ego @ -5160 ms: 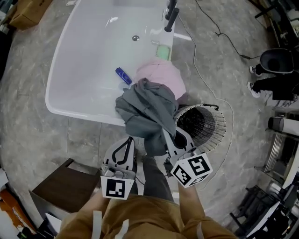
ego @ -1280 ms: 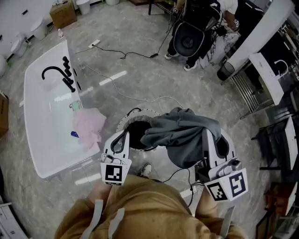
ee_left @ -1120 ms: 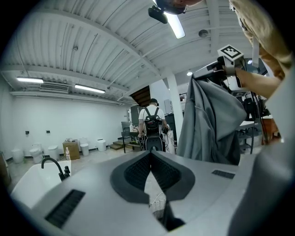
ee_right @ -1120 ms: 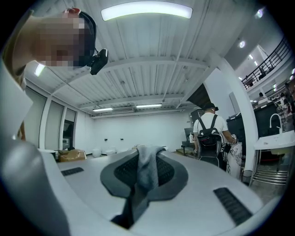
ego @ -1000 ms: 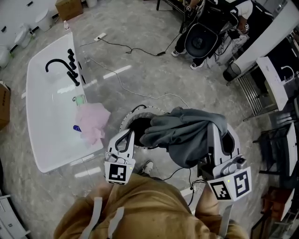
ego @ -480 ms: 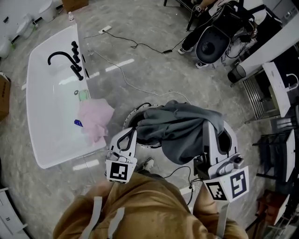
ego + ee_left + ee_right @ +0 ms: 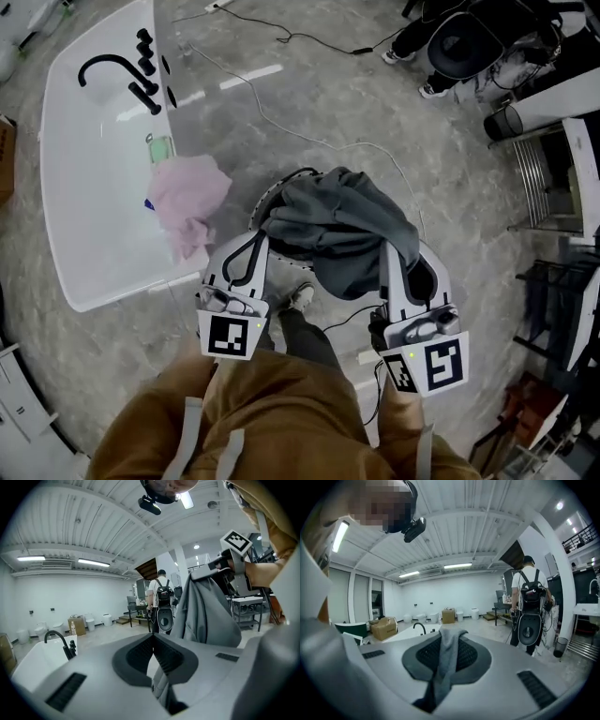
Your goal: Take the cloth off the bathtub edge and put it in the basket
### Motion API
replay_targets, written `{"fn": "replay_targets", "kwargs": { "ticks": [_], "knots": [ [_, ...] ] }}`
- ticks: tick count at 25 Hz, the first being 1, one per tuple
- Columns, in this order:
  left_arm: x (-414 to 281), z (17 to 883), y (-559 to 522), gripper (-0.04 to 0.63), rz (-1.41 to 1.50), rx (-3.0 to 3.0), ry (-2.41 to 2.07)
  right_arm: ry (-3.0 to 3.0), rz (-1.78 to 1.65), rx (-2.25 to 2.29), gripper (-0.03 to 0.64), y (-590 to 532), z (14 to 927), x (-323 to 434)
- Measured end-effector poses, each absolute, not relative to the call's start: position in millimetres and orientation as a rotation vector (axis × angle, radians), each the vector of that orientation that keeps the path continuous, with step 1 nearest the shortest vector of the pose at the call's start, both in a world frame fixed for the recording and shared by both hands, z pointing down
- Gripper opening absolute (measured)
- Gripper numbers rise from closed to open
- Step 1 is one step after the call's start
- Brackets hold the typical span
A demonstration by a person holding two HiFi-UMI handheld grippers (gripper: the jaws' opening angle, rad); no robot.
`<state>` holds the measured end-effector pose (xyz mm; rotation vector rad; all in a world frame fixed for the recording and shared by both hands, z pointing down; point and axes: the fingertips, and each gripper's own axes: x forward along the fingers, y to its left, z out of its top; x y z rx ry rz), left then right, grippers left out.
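The right gripper (image 7: 392, 253) is clamping a strip of the grey cloth (image 7: 342, 230) between its pads, and the bulk of that cloth is hanging in a heap over the wire basket (image 7: 267, 202), which is standing on the floor at twelve o'clock from the person's shoe. The left gripper (image 7: 255, 242) is hovering just beside the cloth's nine o'clock edge with its jaw tips pressed together, pinching nothing that I can make out. The white bathtub (image 7: 84, 216) is lying at ten o'clock, with a pink cloth (image 7: 187, 192) draping over its near edge.
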<state>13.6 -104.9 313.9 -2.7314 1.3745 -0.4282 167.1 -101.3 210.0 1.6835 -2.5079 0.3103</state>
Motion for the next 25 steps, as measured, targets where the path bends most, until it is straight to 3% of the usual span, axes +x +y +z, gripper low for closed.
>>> {"fn": "replay_targets", "kwargs": {
  "ticks": [25],
  "knots": [
    [14, 632, -161, 0.006, -0.569, -2.736, 1.511, -2.263, 0.437, 1.544, 0.032, -142, 627, 160]
  ]
}}
